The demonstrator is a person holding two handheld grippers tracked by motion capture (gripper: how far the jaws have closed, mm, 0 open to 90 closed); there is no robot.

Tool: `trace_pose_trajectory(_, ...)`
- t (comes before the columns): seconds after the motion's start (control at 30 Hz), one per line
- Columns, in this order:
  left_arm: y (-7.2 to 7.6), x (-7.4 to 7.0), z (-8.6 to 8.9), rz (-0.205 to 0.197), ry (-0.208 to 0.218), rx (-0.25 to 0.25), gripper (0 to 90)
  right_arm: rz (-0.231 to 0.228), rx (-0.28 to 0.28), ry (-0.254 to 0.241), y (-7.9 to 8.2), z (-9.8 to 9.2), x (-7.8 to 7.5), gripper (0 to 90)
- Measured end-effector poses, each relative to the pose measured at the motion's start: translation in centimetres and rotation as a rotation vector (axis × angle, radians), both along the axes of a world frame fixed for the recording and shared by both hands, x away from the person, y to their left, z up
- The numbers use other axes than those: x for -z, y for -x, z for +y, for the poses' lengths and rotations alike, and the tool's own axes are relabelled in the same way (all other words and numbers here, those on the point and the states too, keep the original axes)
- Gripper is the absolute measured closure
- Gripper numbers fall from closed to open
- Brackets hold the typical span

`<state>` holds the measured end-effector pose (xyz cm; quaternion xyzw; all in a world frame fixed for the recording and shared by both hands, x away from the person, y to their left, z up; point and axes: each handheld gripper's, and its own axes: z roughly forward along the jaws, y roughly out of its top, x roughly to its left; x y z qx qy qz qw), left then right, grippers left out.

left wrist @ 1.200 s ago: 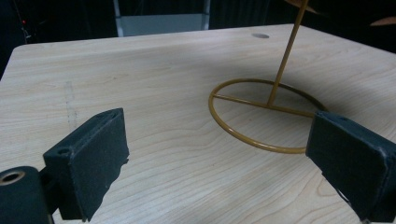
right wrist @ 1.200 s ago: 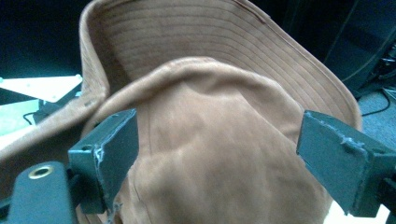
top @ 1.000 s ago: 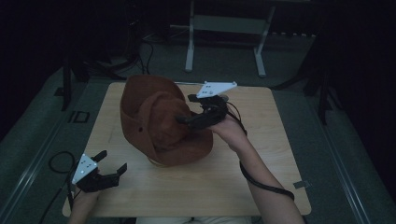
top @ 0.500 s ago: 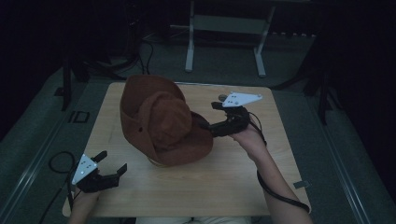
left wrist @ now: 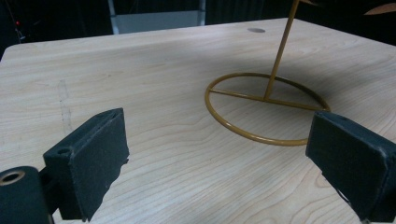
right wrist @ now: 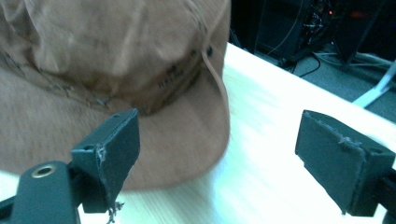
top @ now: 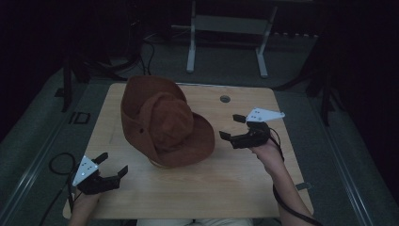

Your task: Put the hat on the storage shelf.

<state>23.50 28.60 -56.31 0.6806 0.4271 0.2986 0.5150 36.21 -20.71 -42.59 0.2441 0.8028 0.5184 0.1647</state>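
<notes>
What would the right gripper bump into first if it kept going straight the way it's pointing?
Most likely the brown hat. The right gripper, jaws open, points toward it, and the brim lies just ahead. Depth is hard to judge.

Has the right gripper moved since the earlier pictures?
Yes. The right gripper has drawn back off the hat, rightward, toward the table edge, open.

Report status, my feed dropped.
Both claws open, left, right. Brown fabric brimmed hat untouched on yellow wire stand. Nothing in the way.
</notes>
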Motion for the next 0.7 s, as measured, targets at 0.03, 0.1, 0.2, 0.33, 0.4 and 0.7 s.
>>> trace_pose_trajectory(0.03, 0.0, 0.0, 0.0, 0.001, 0.002, 0.001, 6.3, 0.000, 0.011, -0.006, 0.1, -0.4, 0.4, 13.8)
trace_pose_trajectory(0.1, 0.0, 0.0, -0.1, 0.000, -0.001, 0.001, 6.3, 0.004, 0.026, -0.013, 0.1, -1.2, 1.1, 13.8)
trace_pose_trajectory(0.2, 0.0, 0.0, -0.1, 0.000, -0.001, 0.003, 6.2, 0.008, 0.047, -0.014, 0.2, -2.2, 2.3, 13.8)
trace_pose_trajectory(0.33, -0.1, 0.1, -0.1, 0.004, 0.001, 0.004, 6.3, 0.012, 0.067, -0.012, 0.2, -3.5, 4.0, 13.8)
trace_pose_trajectory(0.4, -0.1, 0.1, -0.1, 0.003, 0.001, 0.003, 6.3, 0.018, 0.077, 0.002, 0.1, -4.0, 5.0, 13.8)
trace_pose_trajectory(0.7, -0.1, 0.1, -0.1, 0.006, -0.001, 0.002, 6.3, 0.042, 0.113, 0.010, 0.2, -6.1, 8.9, 13.8)
